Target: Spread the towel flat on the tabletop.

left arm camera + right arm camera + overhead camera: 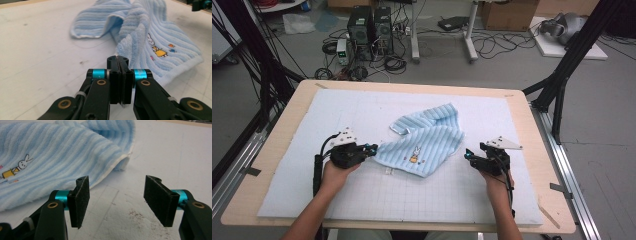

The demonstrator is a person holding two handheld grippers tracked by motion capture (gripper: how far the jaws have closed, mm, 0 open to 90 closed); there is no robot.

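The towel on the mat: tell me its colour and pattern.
The towel is light blue with paler stripes, a white edge and a small embroidered rabbit; clearest in the left gripper view.

Surface: a light wooden table point(272, 150) with rounded corners, seen from above.
Cover: a pale blue-white gridded mat point(362, 200) lies flat on the table and leaves a wooden border along every edge.
On the mat: a light blue striped towel point(432, 140) lies crumpled near the middle, with one end folded over toward the far edge.
Towel detail: a small rabbit picture point(414, 154) faces up on the part nearest the near edge.
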